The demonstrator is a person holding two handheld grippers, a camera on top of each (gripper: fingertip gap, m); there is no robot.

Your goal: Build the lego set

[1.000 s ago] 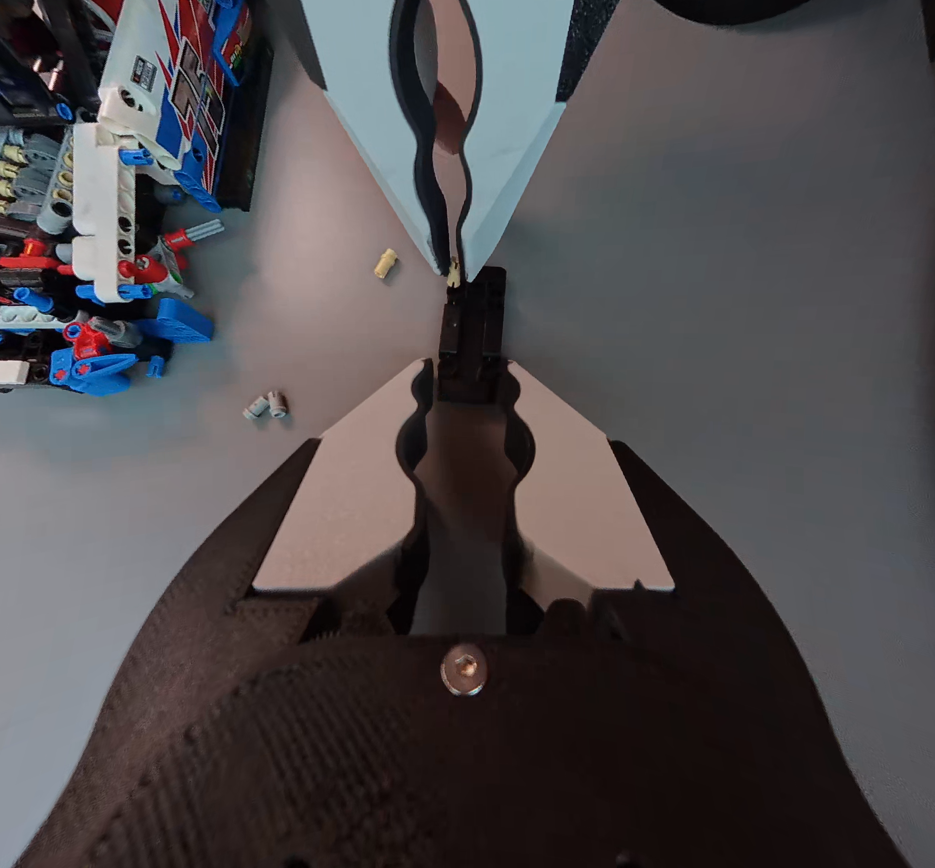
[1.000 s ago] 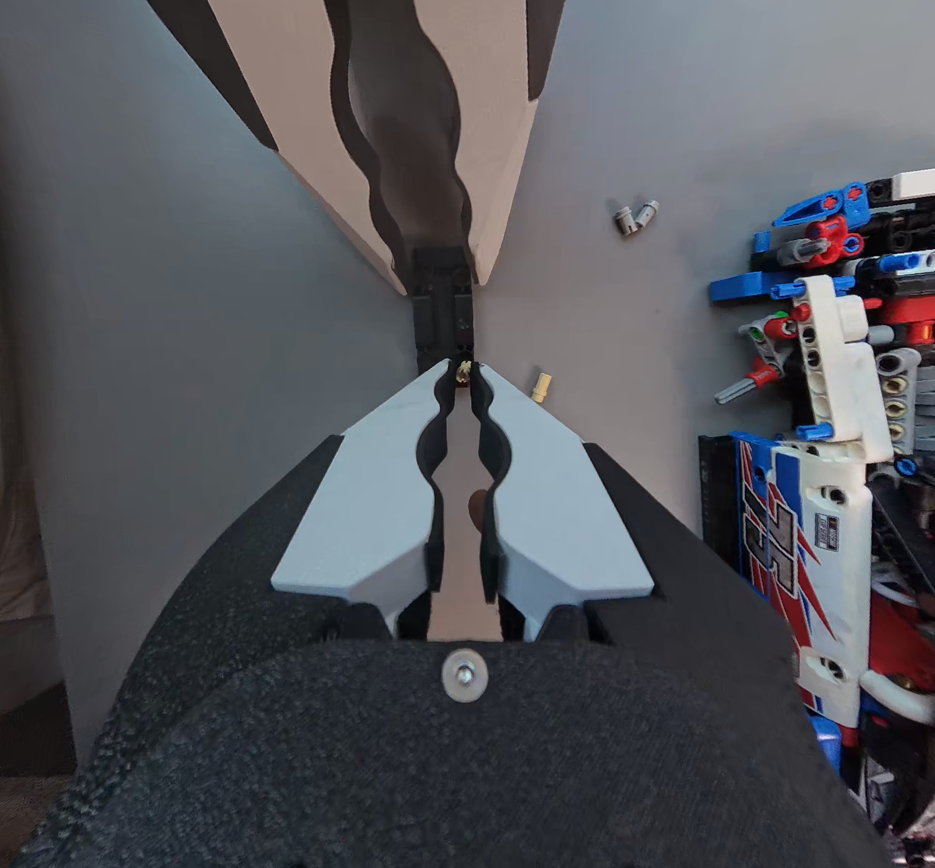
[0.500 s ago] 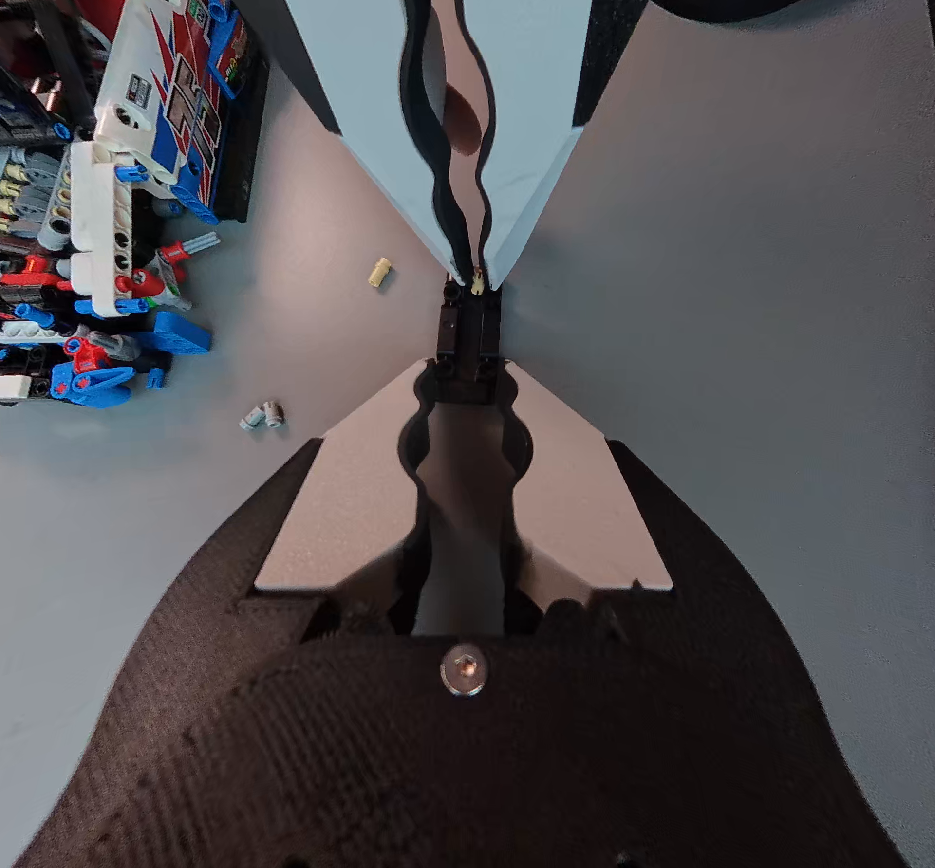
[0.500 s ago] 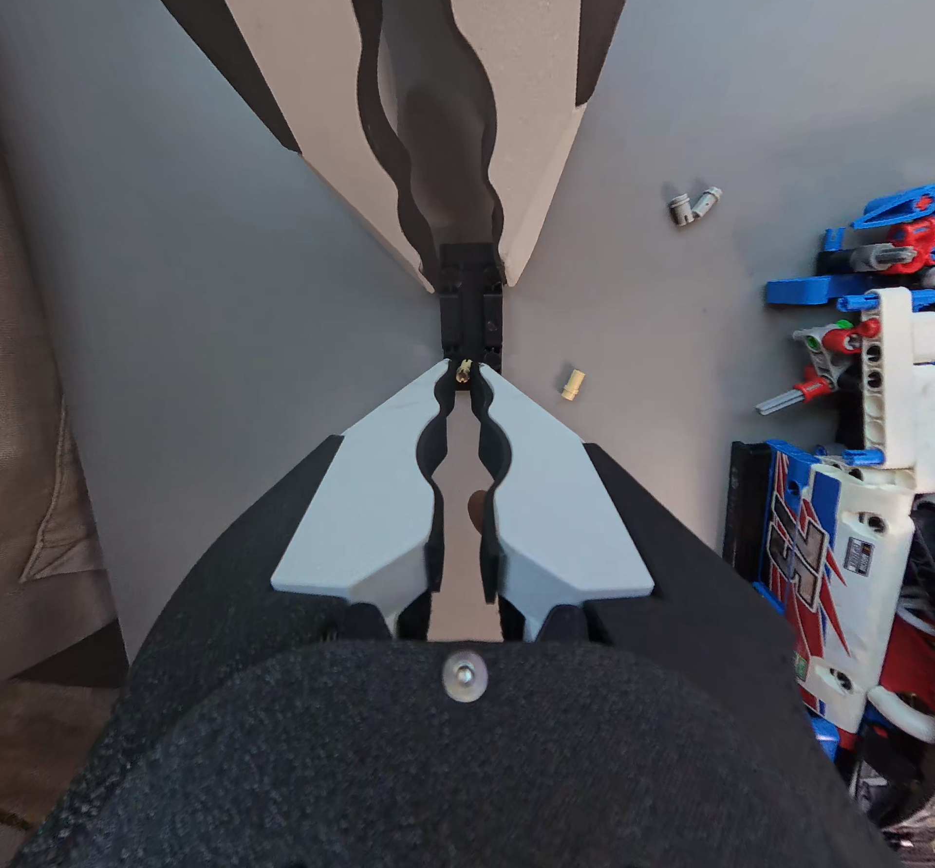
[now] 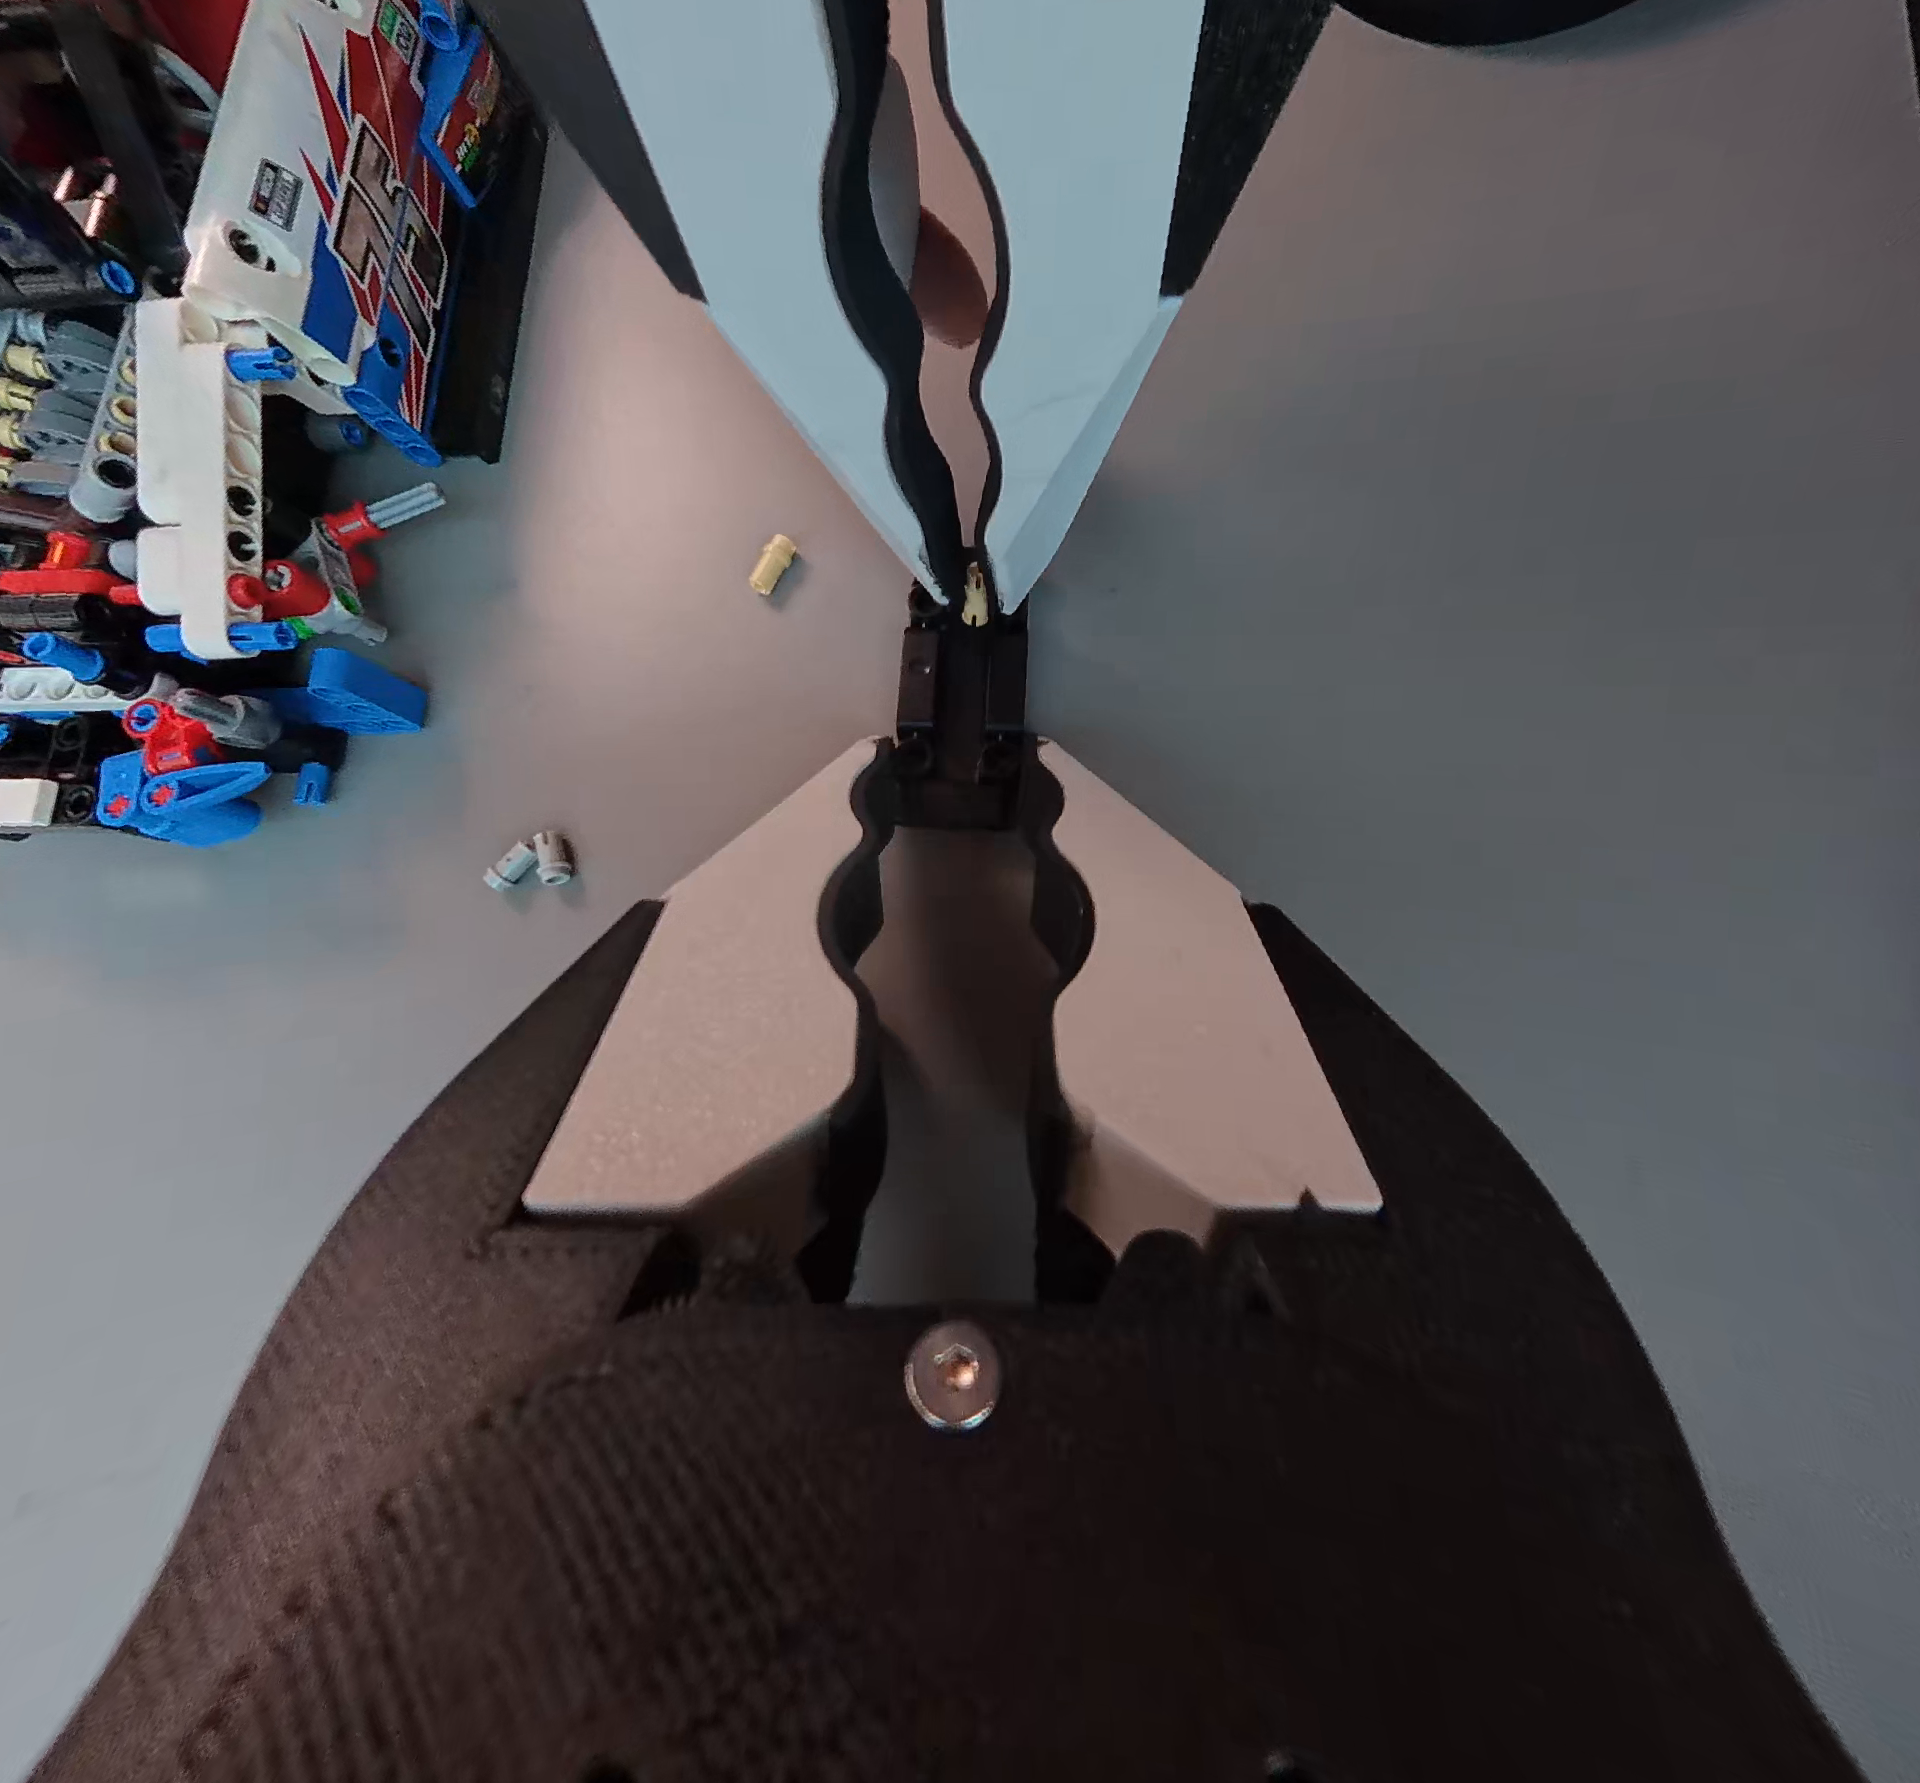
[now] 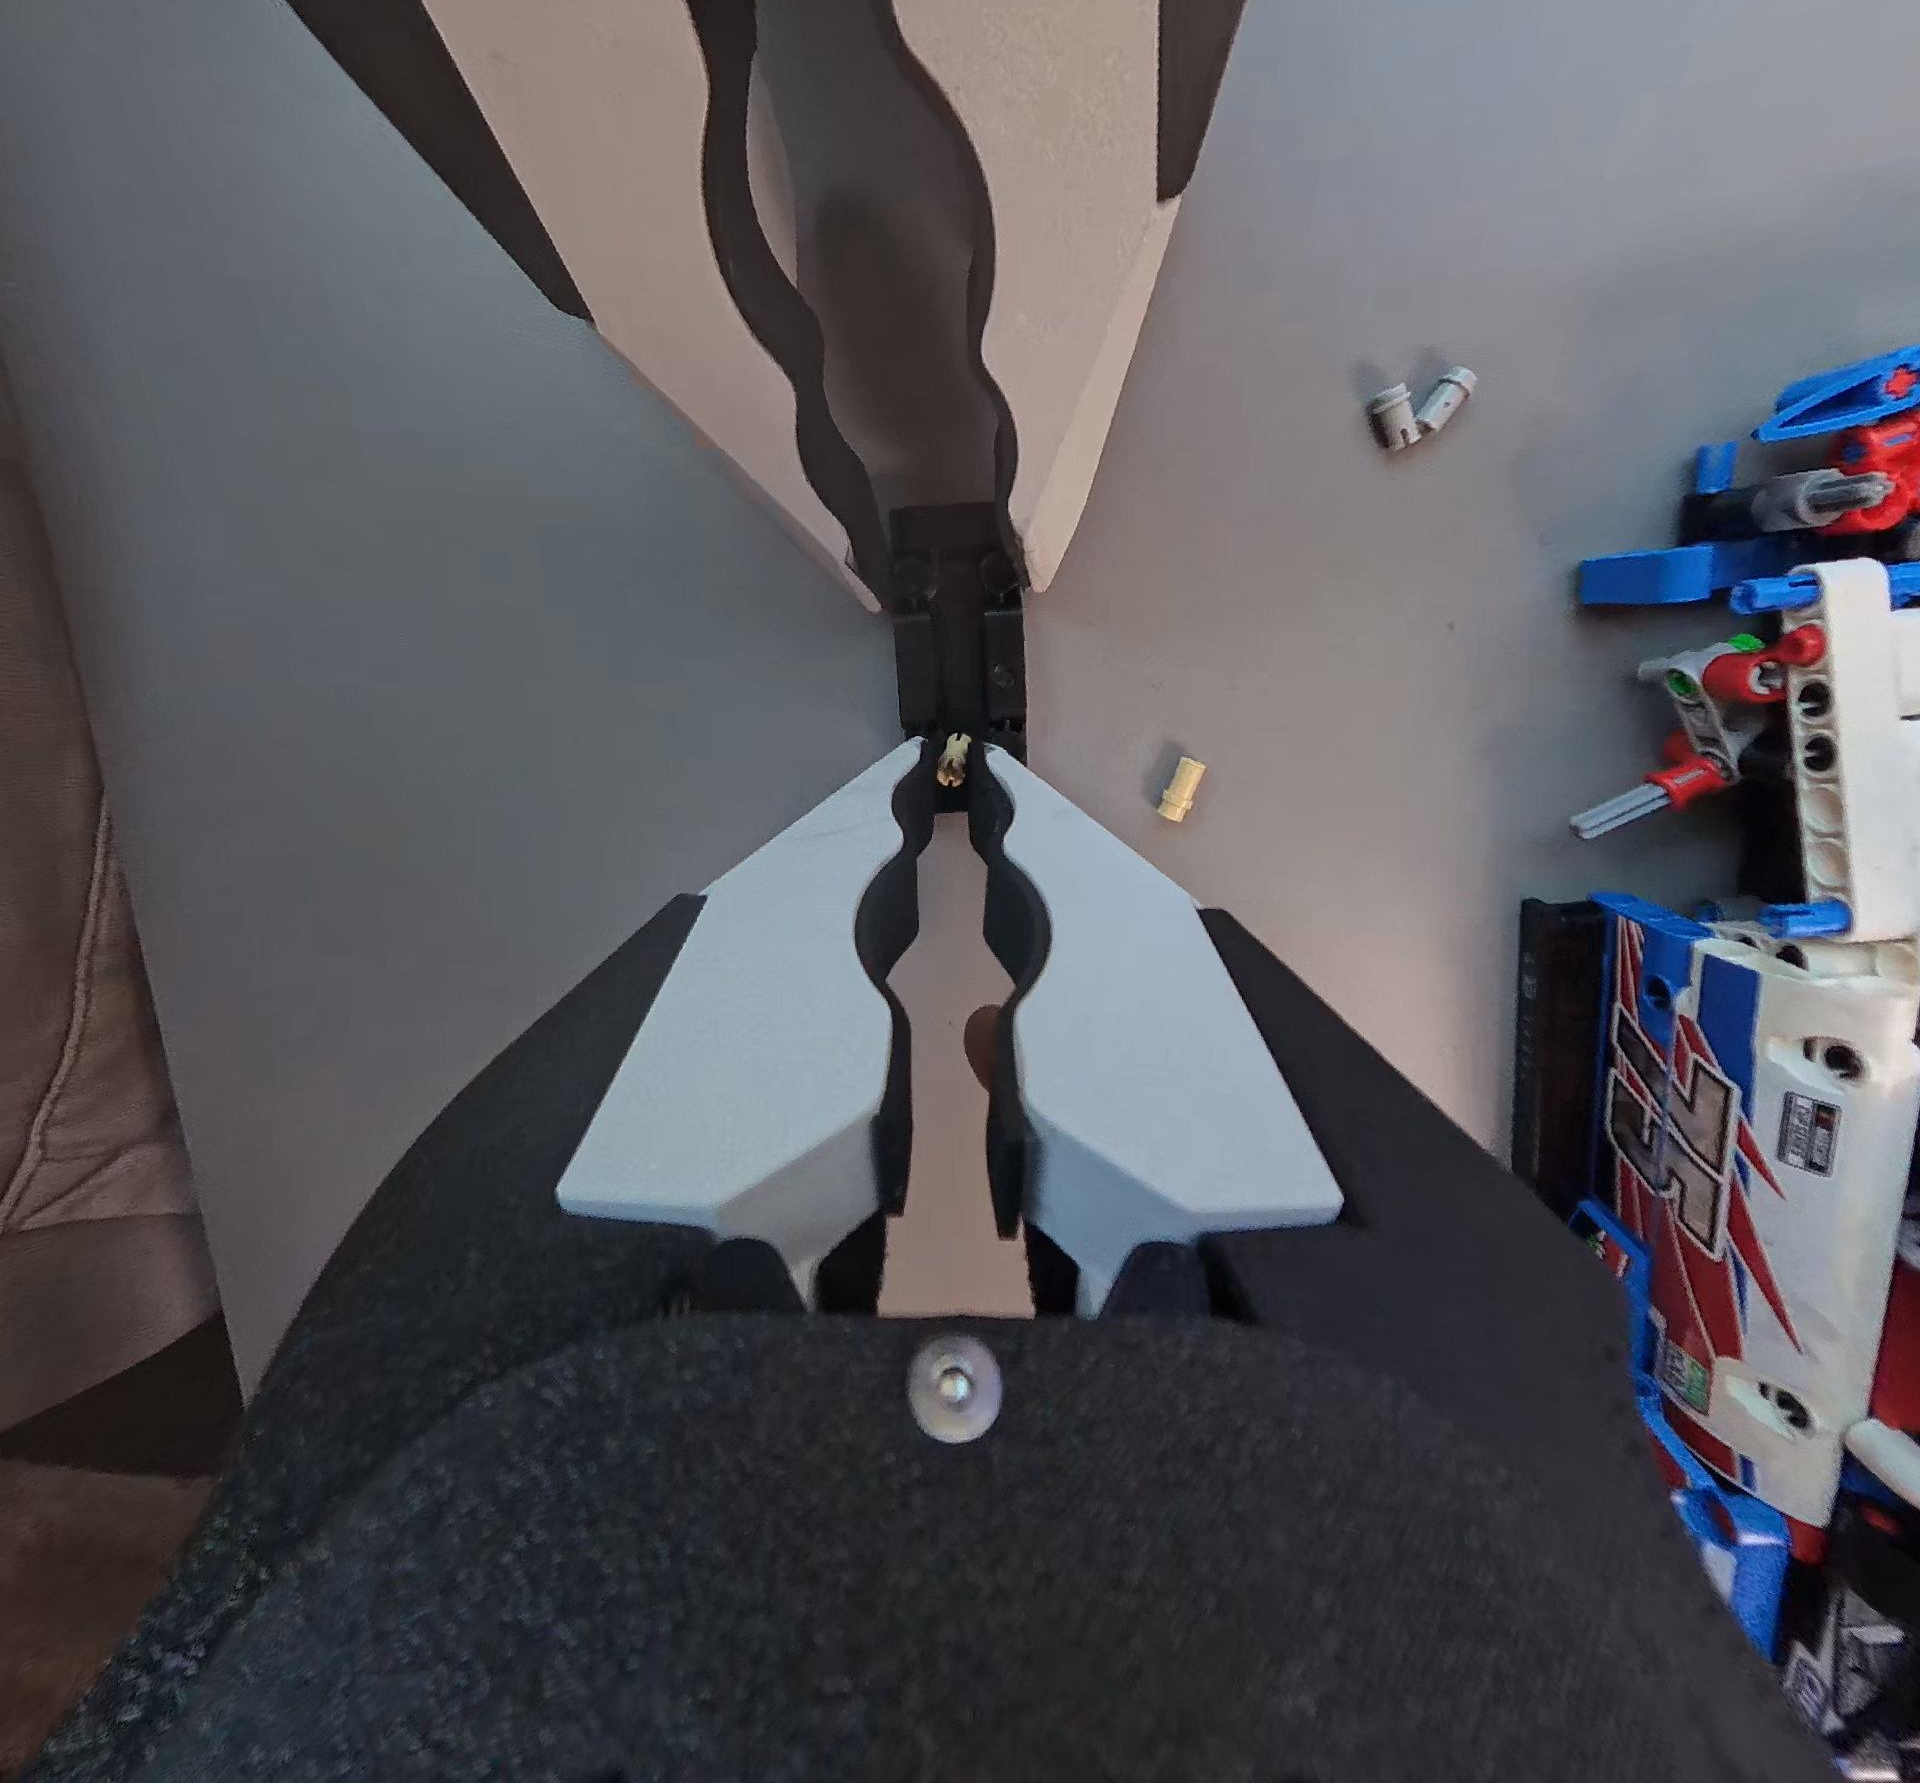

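My left gripper (image 5: 958, 767), with beige fingers, is shut on a black Lego piece (image 5: 961, 684) and holds it above the grey table. My right gripper (image 6: 953, 757), with pale blue fingers, faces it tip to tip and is shut on a small tan pin (image 6: 951, 759). The pin's end meets the far end of the black piece (image 6: 956, 653). In the left wrist view the pin (image 5: 975, 595) shows between the right gripper's tips (image 5: 971, 590). The left gripper also shows at the top of the right wrist view (image 6: 951, 580).
A partly built white, blue and red Lego car (image 5: 312, 227) stands at the left of the left wrist view and at the right of the right wrist view (image 6: 1766, 1162). A loose tan pin (image 5: 772, 564) and two grey pins (image 5: 532, 860) lie on the table (image 5: 1507, 798). Only a small space, under 4 cm, lies between the two pairs of fingers.
The two grippers have closed in on each other, bringing the tan pin up against the end of the black piece. Both have shifted a little away from the Lego car.
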